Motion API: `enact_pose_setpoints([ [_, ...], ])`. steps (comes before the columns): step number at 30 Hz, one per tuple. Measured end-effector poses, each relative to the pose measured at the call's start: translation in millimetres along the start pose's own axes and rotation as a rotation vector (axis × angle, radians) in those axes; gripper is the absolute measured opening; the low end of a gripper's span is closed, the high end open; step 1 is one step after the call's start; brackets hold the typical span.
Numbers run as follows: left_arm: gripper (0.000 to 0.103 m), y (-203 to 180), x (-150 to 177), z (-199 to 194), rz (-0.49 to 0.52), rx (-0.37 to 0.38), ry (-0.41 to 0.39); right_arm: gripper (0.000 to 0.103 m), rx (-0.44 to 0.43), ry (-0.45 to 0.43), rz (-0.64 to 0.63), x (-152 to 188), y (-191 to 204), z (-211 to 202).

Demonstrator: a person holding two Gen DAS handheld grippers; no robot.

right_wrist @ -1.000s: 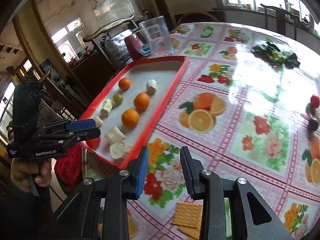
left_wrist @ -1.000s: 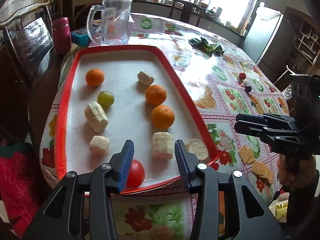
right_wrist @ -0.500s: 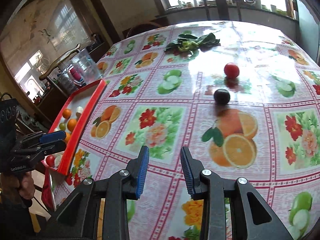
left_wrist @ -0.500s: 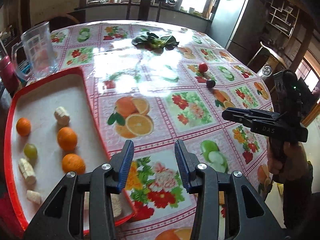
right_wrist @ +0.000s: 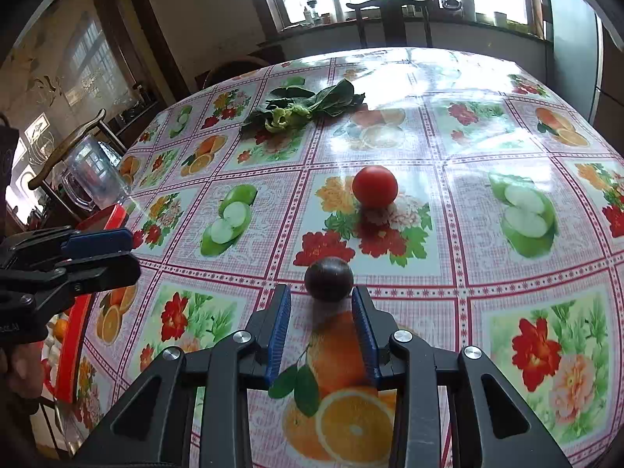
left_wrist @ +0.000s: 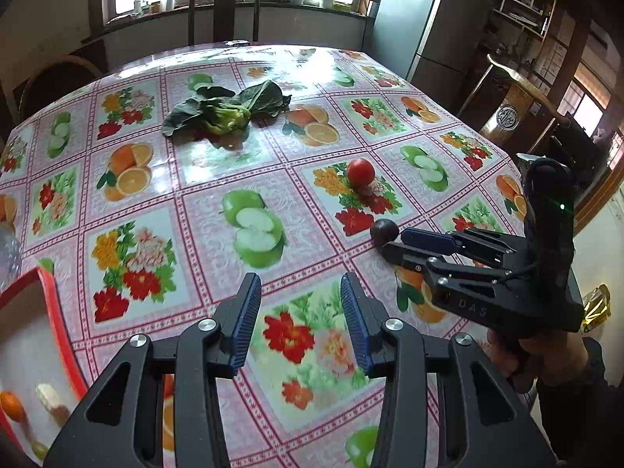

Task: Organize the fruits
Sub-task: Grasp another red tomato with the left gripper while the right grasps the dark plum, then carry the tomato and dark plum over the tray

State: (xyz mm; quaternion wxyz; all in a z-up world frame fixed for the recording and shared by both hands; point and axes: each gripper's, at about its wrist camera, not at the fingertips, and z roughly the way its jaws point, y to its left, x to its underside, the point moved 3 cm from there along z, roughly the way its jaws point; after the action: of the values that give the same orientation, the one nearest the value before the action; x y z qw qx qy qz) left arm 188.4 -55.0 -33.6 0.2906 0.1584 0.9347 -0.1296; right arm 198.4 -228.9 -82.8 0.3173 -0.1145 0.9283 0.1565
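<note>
A dark plum [right_wrist: 328, 277] lies on the fruit-print tablecloth, right at the tips of my right gripper [right_wrist: 320, 292]. The jaws stand apart on either side of it and the pads do not press on it. In the left wrist view the same plum [left_wrist: 384, 229] sits just past the right gripper [left_wrist: 390, 247]. A red tomato [right_wrist: 374, 186] [left_wrist: 360, 171] rests a little beyond it. My left gripper [left_wrist: 299, 279] hovers open over the cloth with nothing between its fingers. The red-rimmed tray [left_wrist: 52, 304] holds an orange [left_wrist: 9, 405] and pale fruit pieces at the lower left.
Leafy greens [left_wrist: 226, 111] [right_wrist: 304, 107] lie toward the far side of the table. A glass jug [right_wrist: 91, 179] stands by the tray [right_wrist: 70, 347] at the left edge. Chairs ring the table, and a person's hand [left_wrist: 546, 355] holds the right gripper.
Both grippers have swung away from the tray and across the table to the right. The right gripper has come up to the dark plum. Neither jaw opening has changed.
</note>
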Motion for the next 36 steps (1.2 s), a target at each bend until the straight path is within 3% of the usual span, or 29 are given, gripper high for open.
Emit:
enact_pose_setpoints([
  [4, 0.04, -10.7, -24.8, 29.8, -0.002, 0.028, 0.023, 0.025, -0.007, 0.003, -0.005, -5.8, -6.7, 9.9],
  [11, 0.04, -49.1, -58.6, 82.5, 0.05, 0.061, 0.04, 0.025, -0.053, -0.037, 0.073, 18.0, -30.9, -28.5],
  [18, 0.04, -68.5, -76.4, 134.7, 0.05, 0.022, 0.071, 0.025, -0.101, -0.052, 0.145, 42.8, -40.5, -55.6],
  [20, 0.04, -70.3, -78.6, 135.5, 0.058, 0.002, 0.046, 0.025, -0.111, -0.061, 0.163, 47.1, -41.6, -61.2],
  [22, 0.03, -68.6, -79.0, 134.2, 0.047, 0.0, 0.043, 0.025, -0.118, -0.07, 0.173, 49.3, -42.0, -65.3],
  [27, 0.03, -62.2, -63.1, 115.4, 0.043, -0.004, 0.04, 0.025, -0.125, -0.08, 0.18, 53.5, -38.4, -72.9],
  [36, 0.03, -47.0, -11.1, 40.5, 0.005, 0.012, 0.001, 0.025, -0.165, -0.073, 0.146, 60.2, -9.5, -80.6],
])
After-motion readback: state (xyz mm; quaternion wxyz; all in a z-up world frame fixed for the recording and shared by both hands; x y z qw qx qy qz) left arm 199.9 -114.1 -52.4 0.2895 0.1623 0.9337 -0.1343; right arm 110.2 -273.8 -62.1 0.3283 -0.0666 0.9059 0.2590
